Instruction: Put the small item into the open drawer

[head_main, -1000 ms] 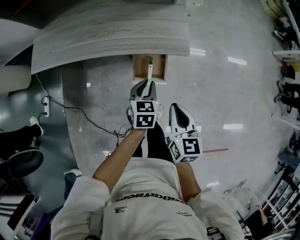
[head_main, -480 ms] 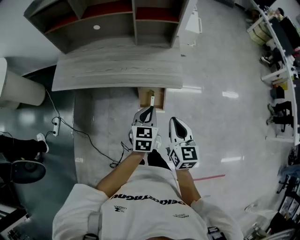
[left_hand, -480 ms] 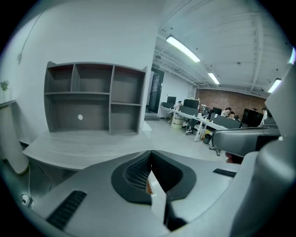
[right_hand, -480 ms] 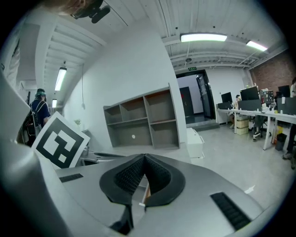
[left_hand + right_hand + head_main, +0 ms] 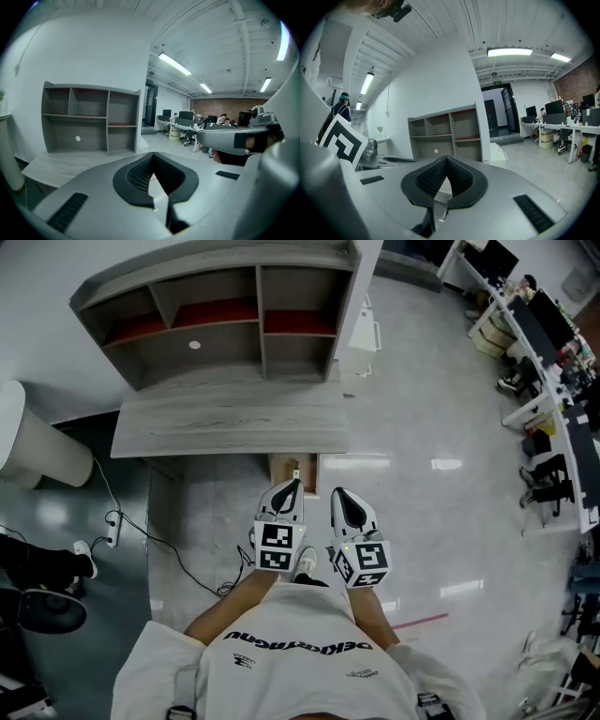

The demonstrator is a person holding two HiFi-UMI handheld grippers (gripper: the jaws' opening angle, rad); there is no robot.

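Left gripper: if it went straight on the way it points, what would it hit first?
Probably the grey desktop near its right end, just before the shelf unit; depth is unclear, so the left gripper might pass beside it.

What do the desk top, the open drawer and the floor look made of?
The desk top is matte grey with streaky wood grain, probably laminate board rather than solid wood. The open drawer is pale tan inside, like bare wood or plywood, though too small to be sure. The floor is glossy light grey, tile or polished stone by its look; it mirrors the ceiling lights.
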